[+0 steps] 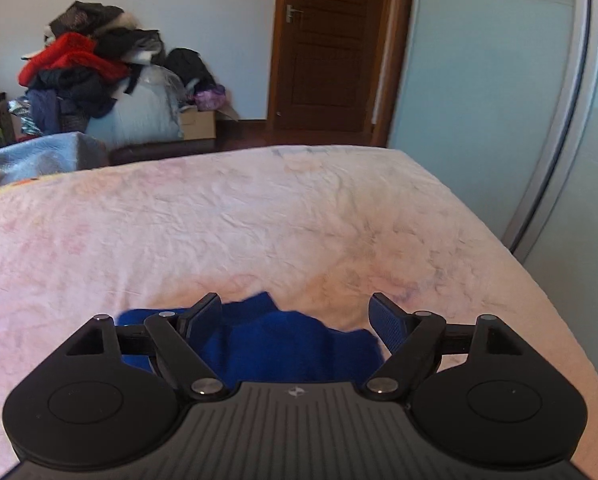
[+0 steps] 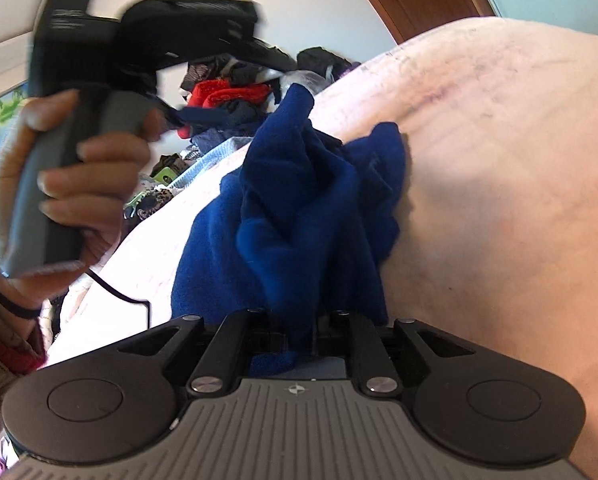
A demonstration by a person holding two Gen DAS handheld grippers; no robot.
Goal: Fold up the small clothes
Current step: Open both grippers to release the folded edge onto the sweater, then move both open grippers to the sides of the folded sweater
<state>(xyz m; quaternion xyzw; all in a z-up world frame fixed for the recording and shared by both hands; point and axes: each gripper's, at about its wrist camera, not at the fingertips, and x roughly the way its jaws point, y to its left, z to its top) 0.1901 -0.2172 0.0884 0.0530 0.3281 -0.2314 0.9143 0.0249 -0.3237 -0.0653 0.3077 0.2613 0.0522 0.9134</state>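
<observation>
A small dark blue fleece garment (image 2: 307,200) lies bunched on the pink bed sheet (image 2: 499,160). My right gripper (image 2: 303,332) is shut on its near edge, and the cloth rises crumpled in front of it. In the left wrist view the same blue garment (image 1: 283,344) lies under and between the fingers of my left gripper (image 1: 297,312), which is open and holds nothing. The left gripper also shows in the right wrist view, held in a hand (image 2: 79,184) above the bed at the left.
The pink sheet (image 1: 219,220) covers the bed out to its far and right edges. A pile of clothes (image 1: 83,68) and a cardboard box (image 1: 197,122) stand beyond the bed. A brown door (image 1: 327,40) and a pale sliding wardrobe panel (image 1: 499,100) are at the right.
</observation>
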